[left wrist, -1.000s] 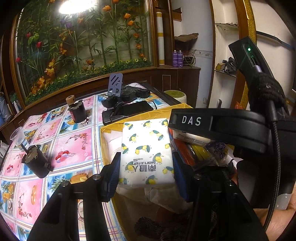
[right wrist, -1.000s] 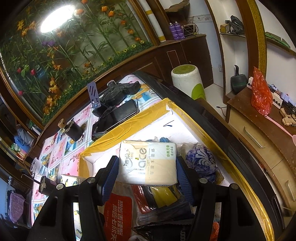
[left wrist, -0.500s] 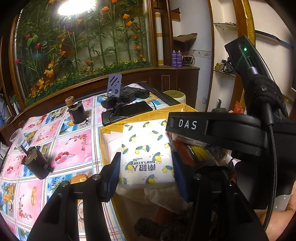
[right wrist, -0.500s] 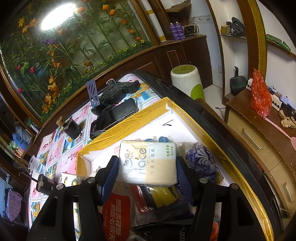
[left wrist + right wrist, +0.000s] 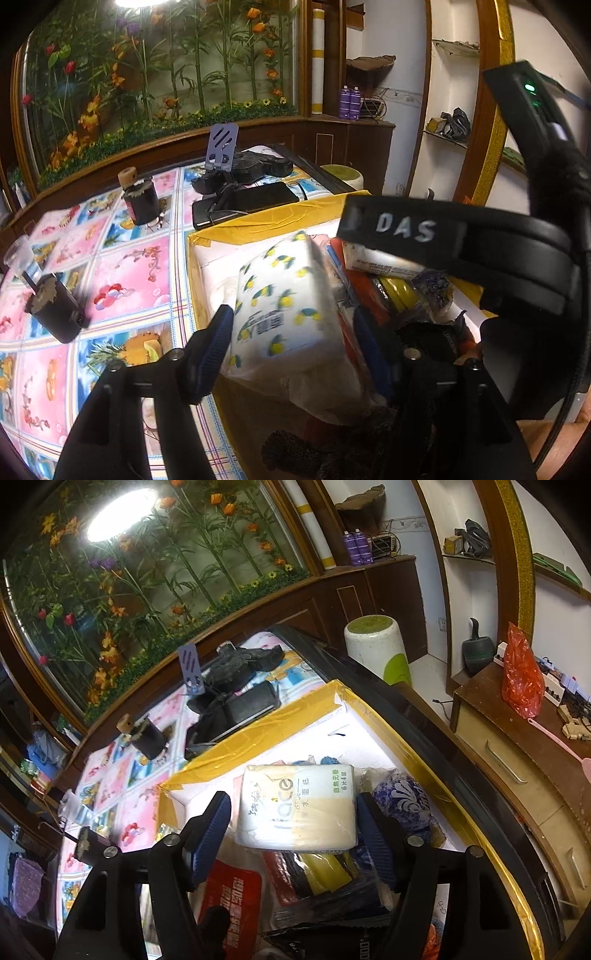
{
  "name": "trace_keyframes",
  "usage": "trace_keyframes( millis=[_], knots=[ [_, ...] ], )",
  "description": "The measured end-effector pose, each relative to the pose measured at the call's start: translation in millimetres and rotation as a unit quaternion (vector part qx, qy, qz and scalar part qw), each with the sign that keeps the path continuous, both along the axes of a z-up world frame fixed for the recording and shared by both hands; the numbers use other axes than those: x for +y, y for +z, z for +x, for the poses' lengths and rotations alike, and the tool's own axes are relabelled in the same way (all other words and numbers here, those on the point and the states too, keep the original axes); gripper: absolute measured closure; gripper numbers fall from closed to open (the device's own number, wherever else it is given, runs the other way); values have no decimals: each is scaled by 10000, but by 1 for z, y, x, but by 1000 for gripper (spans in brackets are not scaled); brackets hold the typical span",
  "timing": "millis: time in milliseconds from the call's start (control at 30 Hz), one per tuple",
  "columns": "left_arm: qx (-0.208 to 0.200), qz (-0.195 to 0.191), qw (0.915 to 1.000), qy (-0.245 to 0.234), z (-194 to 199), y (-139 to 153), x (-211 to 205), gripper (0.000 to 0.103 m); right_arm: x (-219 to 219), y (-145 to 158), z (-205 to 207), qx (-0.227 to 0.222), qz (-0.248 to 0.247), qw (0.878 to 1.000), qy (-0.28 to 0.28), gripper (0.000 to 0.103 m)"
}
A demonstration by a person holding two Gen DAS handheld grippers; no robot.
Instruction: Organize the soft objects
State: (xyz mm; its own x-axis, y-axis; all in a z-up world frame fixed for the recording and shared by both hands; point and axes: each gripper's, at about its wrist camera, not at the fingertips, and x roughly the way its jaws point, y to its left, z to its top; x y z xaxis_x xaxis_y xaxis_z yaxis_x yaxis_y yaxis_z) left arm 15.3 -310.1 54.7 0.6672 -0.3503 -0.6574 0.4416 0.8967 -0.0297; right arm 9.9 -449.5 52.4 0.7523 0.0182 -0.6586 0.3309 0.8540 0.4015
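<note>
The surface, with its pink and blue picture cloth, fills the left of both views, and at centre sits the yellow-taped box, already crowded with packets. Risk first: both packs lie loose on a lumpy heap, so either could slide or tip off the pile as the tools draw away (a dragging pad would do it). The lemon-print tissue pack looks the shakier, tilted at centre frame, leaning toward the box's left wall. The left tool has just been opening; the pack lies between its jaws, near the left pad, with a clear gap at the right one, so it isn't gripped. In the right view, the cream tissue pack lies flat mid-frame, on top of the pile. The right tool has also just been opening, a gap showing on the left side, the right pad close beside the pack.
</note>
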Motion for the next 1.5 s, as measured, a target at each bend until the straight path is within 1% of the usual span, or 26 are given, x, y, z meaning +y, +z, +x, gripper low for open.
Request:
trace_keyframes(
  millis=[33,67,200,300,333,400,467,533,667,733,800,833,900,967,1067,1200,1333,1433,1500],
  knots=[
    [61,-70,10000,-17,2,0,2,29,-1,3,-2,-86,12,10000,-10,25],
    [92,-112,9999,-22,2,0,4,29,0,5,-4,-161,-11,9999,-28,24],
    [72,-179,9998,-18,0,2,8,27,-2,13,-11,-410,1,9991,-88,23],
    [0,-271,9996,-8,-2,6,13,23,-4,18,-16,-587,40,9982,-142,23],
    [-36,-291,9996,3,-3,8,15,21,-4,20,-18,-643,13,9978,-169,23],
    [-114,-315,9994,26,-5,11,18,20,-3,24,-22,-755,-49,9969,-225,21],
    [-152,-340,9993,29,-8,13,22,19,-2,26,-25,-819,-137,9962,-279,16],
    [-156,-379,9992,30,-10,15,26,14,-2,29,-29,-889,-234,9952,-336,14],
    [-214,-473,9986,97,-14,19,36,11,0,35,-38,-1045,-434,9926,-433,10],
    [-267,-458,9985,140,-16,20,41,10,2,37,-46,-1079,-608,9910,-497,10],
    [-339,-401,9985,168,-19,21,48,9,4,40,-56,-966,-759,9907,-584,9],
    [-371,-367,9985,170,-21,21,52,9,5,41,-64,-926,-812,9904,-631,9],
    [-400,-307,9986,145,-23,21,59,9,8,45,-88,-1004,-879,9891,-625,8],
    [-374,-193,9991,109,-26,20,64,9,9,48,-109,-1030,-1007,9875,-639,2],
    [-251,9,9997,26,-34,19,72,9,10,50,-143,-1039,-1127,9860,-656,1],
    [-197,127,9997,-13,-46,16,83,8,17,50,-182,-1112,-1304,9828,-685,1],
    [-33,134,9999,90,-53,9,97,7,35,44,-200,-1183,-1326,9826,-532,1],
    [55,246,9993,279,-58,3,111,6,54,39,-202,-1142,-1403,9830,-314,1],
    [143,208,9989,383,-59,1,124,6,64,38,-203,-1129,-1412,9834,-181,1]
  ],
)
